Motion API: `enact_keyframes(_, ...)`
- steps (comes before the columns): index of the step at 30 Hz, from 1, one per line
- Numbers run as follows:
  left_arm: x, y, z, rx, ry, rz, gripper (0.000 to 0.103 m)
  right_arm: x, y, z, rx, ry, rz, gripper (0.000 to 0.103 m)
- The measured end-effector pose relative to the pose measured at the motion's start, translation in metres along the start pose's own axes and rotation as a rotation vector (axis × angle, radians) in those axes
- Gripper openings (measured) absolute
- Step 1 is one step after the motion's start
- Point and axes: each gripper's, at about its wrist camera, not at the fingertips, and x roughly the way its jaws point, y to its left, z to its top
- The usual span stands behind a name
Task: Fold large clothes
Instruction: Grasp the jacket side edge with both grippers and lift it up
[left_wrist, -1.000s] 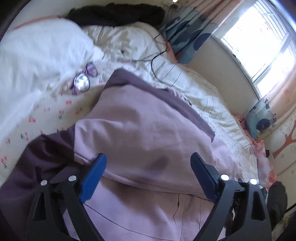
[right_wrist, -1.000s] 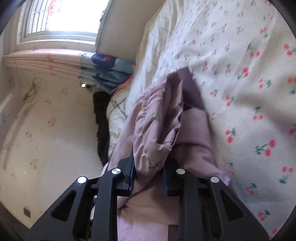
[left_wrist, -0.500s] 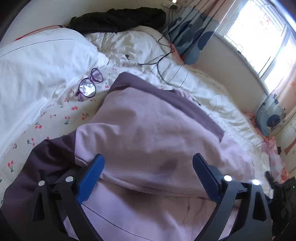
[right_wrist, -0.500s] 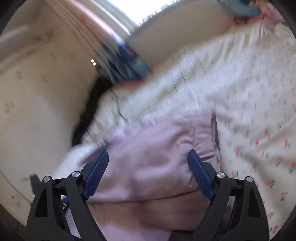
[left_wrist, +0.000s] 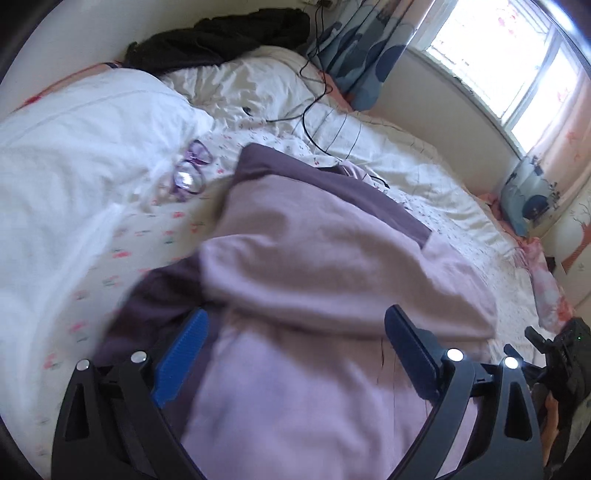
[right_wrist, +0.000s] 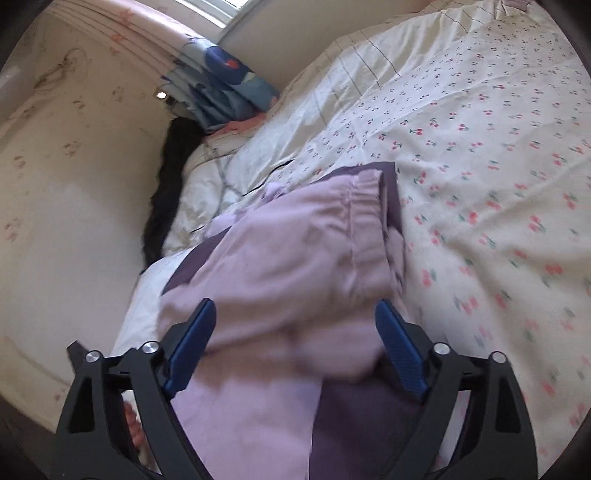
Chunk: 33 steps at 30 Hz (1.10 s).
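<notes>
A lilac garment with dark purple panels lies folded over itself on the bed, spread across a cherry-print sheet. In the left wrist view the left gripper hangs just above the near part of the garment with its blue-padded fingers spread wide apart, nothing between them; whether the pads touch the cloth cannot be told. The upper fold of the lilac fabric forms a rounded edge just ahead of the fingers, and a dark purple band runs along the far edge of the garment.

In the right wrist view the right gripper is likewise spread wide and grips nothing, its fingers on either side of a bunched lilac fold with a gathered, elastic-looking hem. A dark purple section lies under the fold beside the right finger.

Beyond the garment in the left view, a pair of purple-framed glasses rests on the sheet beside a white duvet. A black cable trails over a cream quilt, a black garment is heaped at the head of the bed, and a blue patterned curtain hangs beside the bright window.
</notes>
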Motion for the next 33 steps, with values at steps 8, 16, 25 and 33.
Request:
enact_keyframes(8,-0.135,0.097,-0.096,0.04,0.085,0.065,0.094,-0.105,-0.051,-0.109,0.042,0.297,0.029,0.092)
enact_keyframes(16,-0.144,0.157,-0.18,-0.1,0.249,0.005,0.096,-0.102,-0.028,-0.179,0.055,0.571,0.102,0.093)
enact_keyframes(25,-0.106,0.17,-0.216,-0.211,0.396,-0.178,0.095,-0.095,-0.024,-0.239,0.092,0.738,0.022,0.096)
enact_keyframes(33,-0.131,0.164,-0.211,-0.276,0.349,-0.195,0.019,-0.11,-0.01,-0.236,0.147,0.472,0.243,0.022)
